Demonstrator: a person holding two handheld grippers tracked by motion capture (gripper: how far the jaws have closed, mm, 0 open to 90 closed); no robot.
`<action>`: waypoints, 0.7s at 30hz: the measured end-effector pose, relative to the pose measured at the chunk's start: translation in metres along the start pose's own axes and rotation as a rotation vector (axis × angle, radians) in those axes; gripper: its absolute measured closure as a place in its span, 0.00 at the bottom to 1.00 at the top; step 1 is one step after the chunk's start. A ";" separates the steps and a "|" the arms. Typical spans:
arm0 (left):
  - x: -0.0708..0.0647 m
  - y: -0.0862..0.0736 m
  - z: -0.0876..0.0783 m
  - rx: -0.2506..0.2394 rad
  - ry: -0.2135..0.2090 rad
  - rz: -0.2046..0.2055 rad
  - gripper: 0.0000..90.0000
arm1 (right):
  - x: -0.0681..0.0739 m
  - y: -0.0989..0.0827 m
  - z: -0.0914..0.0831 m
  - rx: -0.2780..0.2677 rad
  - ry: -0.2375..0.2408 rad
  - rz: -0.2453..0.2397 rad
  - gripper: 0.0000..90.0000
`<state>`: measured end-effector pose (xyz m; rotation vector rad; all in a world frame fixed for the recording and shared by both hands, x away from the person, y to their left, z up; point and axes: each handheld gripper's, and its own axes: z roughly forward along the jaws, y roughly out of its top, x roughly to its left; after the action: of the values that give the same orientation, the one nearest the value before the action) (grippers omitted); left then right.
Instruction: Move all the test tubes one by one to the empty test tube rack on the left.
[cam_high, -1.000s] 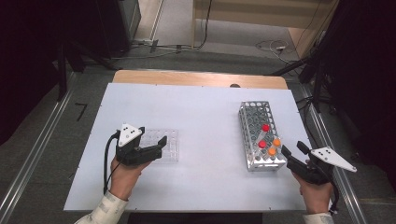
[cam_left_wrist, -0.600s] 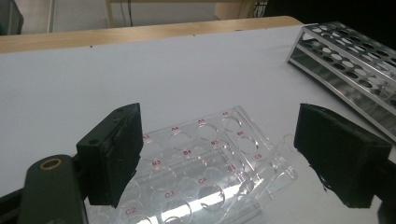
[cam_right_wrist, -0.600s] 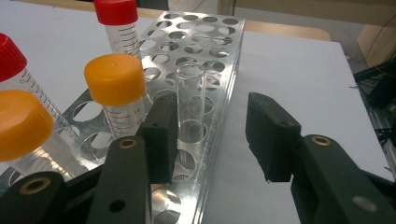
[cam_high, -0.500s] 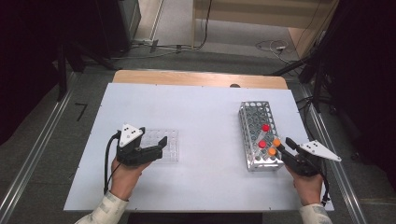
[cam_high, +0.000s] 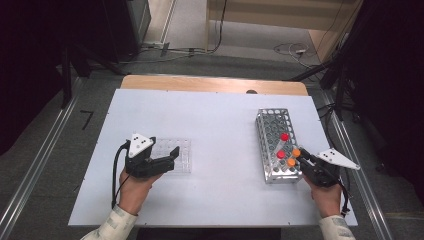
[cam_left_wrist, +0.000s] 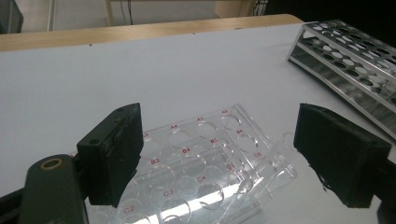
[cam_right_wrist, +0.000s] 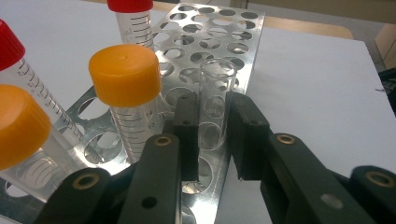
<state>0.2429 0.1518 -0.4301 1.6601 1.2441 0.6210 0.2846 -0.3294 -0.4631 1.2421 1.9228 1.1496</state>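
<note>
A: What's on the left?

B: The left hand-held gripper rests on the white tabletop, jaws wide apart and gripping nothing, straddling the near end of a clear plastic well rack.

A: And on the right?

B: A metal tube rack stands there with red-capped tubes and orange-capped tubes. The right hand-held gripper has just been closing; its pads now clamp an uncapped clear glass tube standing upright in a hole at the rack's near edge.
</note>
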 end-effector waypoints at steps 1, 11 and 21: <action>0.000 0.000 0.000 0.001 -0.001 0.001 0.18 | 0.000 0.000 0.000 0.000 -0.001 -0.001 0.81; 0.000 0.000 0.000 0.002 0.000 0.000 0.18 | -0.001 0.013 -0.017 -0.084 0.010 0.038 0.81; -0.002 -0.001 0.000 0.003 -0.003 0.004 0.18 | 0.003 0.031 -0.043 -0.158 -0.008 0.041 0.82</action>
<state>0.2420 0.1499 -0.4305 1.6654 1.2409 0.6191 0.2613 -0.3355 -0.4154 1.2029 1.7707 1.2896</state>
